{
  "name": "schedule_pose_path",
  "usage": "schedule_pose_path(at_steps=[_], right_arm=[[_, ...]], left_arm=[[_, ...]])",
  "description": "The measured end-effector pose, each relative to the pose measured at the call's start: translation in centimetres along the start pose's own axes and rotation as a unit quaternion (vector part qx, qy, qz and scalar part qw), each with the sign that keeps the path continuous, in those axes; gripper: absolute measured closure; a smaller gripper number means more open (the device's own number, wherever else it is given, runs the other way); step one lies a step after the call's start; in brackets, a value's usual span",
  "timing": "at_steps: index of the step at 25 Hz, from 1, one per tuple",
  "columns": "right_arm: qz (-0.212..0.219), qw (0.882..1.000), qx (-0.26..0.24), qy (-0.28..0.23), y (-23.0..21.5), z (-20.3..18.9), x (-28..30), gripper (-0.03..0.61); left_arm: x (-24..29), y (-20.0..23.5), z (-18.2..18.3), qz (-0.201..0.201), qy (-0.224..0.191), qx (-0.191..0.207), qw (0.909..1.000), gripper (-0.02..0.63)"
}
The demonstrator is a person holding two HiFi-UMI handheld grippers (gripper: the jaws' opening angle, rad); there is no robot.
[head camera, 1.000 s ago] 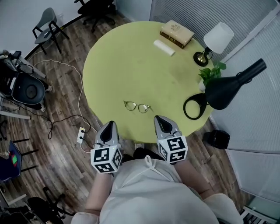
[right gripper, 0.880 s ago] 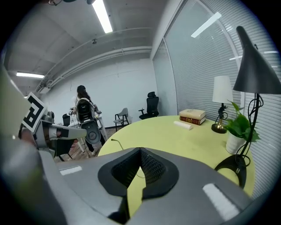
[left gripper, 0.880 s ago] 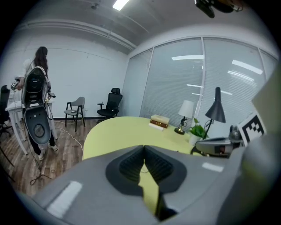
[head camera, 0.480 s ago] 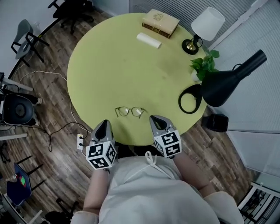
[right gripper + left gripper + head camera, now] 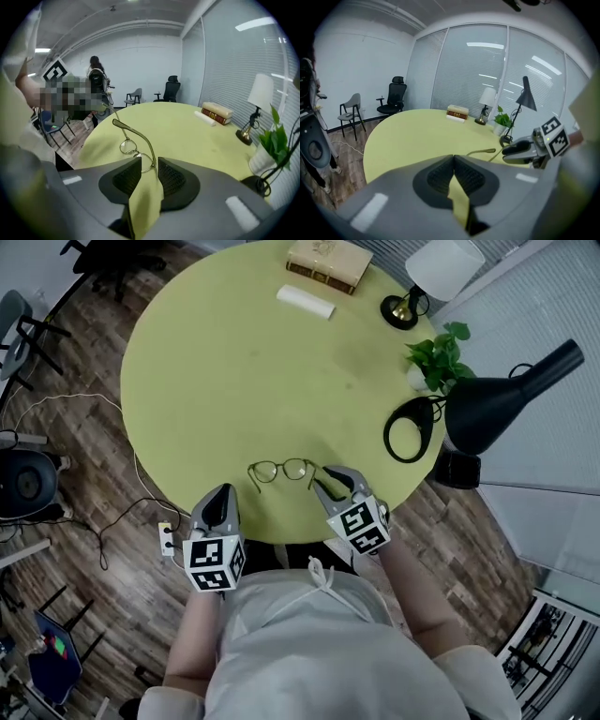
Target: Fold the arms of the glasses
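Thin-rimmed glasses [image 5: 281, 471] lie with their arms out near the front edge of the round yellow-green table [image 5: 262, 362]. My right gripper [image 5: 336, 480] is at their right end; its jaws have just been opening. In the right gripper view the glasses [image 5: 132, 146] lie just ahead, and their near hinge sits between the tips of the right gripper [image 5: 149, 161] without being pressed. My left gripper [image 5: 221, 491] hovers over the table edge, left of the glasses and apart from them, tips together. In the left gripper view that gripper [image 5: 453, 158] shows one glasses arm [image 5: 480, 152] beyond it.
At the table's far side lie a book [image 5: 328, 263] and a white roll [image 5: 305, 301]. To the right stand a white-shaded lamp [image 5: 436, 268], a small plant [image 5: 441, 357] and a black desk lamp [image 5: 487, 409]. A power strip [image 5: 167, 538] and cables lie on the floor.
Both grippers have come down and forward toward the table. The right one has reached the glasses' right end and its jaws have opened around the hinge.
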State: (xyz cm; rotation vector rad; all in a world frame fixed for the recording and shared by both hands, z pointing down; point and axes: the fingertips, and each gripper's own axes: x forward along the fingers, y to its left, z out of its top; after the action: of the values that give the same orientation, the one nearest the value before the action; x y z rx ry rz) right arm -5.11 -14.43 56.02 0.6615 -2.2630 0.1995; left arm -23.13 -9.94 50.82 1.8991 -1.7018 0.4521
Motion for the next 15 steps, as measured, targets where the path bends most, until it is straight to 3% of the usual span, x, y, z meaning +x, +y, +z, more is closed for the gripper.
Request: schedule_pose_path(at_steps=[8, 13, 15], right_arm=[[0.030, 0.995, -0.092, 0.027, 0.0, 1.5, 1.6, 0.468], [0.045, 0.990, -0.131, 0.038, 0.6, 2.1, 1.6, 0.549], [0.045, 0.988, -0.139, 0.042, 0.7, 2.0, 1.5, 0.554]], left_arm=[[1.4, 0.4, -0.7, -0.029, 0.009, 0.019, 0.9994, 0.607], [2.0, 0.1, -0.7, -0.059, 0.007, 0.035, 0.9976, 0.607], [2.1, -0.2, -0.5, -0.072, 0.003, 0.037, 0.9967, 0.607]])
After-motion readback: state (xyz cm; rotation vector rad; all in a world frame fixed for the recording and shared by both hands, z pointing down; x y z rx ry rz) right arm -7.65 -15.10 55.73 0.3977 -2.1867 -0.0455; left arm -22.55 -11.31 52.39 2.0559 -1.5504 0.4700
